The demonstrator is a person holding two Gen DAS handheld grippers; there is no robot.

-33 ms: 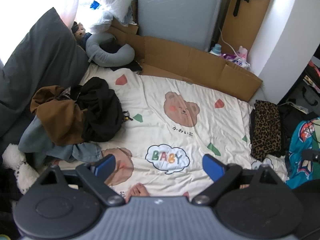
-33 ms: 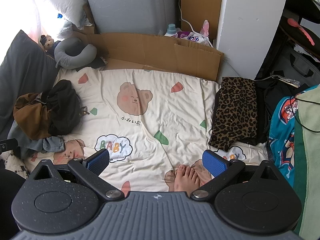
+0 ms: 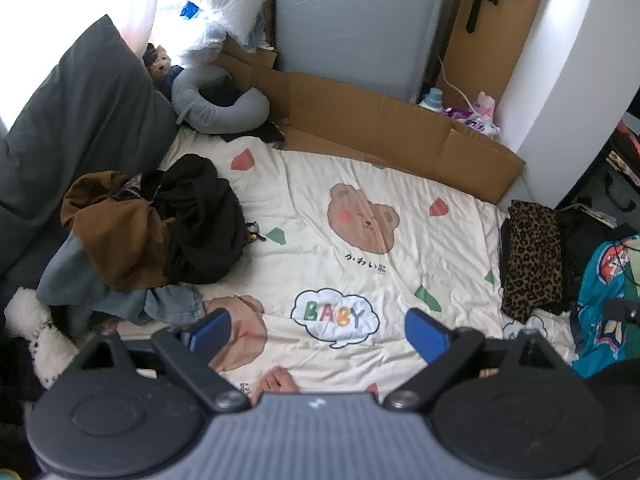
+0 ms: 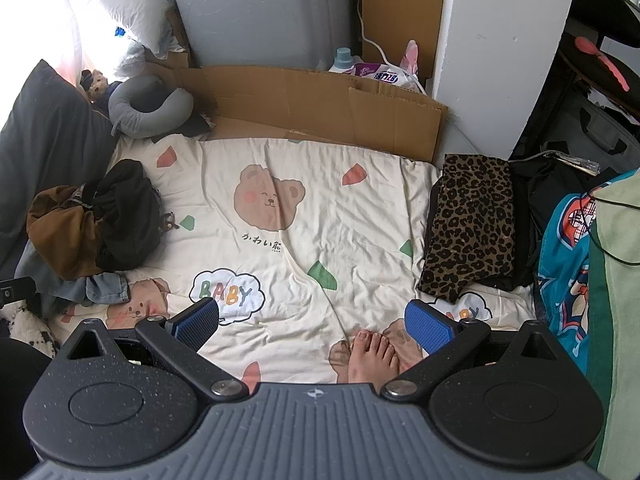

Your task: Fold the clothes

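- Clothes sit in a heap (image 3: 148,232) at the left edge of the bed (image 3: 400,184), brown and black pieces on top, denim (image 3: 168,304) spilling out at the near side.
- I hold the left gripper (image 3: 318,334) over the blanket's near edge, tilted steeply down; its jaws stand wide apart with nothing between them.
- The right gripper (image 4: 314,326) hangs the same way, jaws at full spread and empty, a bare foot (image 4: 370,356) showing just below them.
- What matters for my next move: the heap lies up and to the left of both grippers, and in the left view it is much nearer, the denim just beside the left blue pad (image 3: 210,330).
- So I judge the left hand should make the first pick, reaching left and forward; the right would have to cross the whole blanket.
- The heap has no clear long axis; it is a bunched mound, so I would take the loose denim edge.
- A folded leopard piece (image 4: 470,220) lies at the right edge of the bed, well apart from the heap and nearer my right hand.
- The middle of the blanket is bare, which I read as the place to spread a garment.
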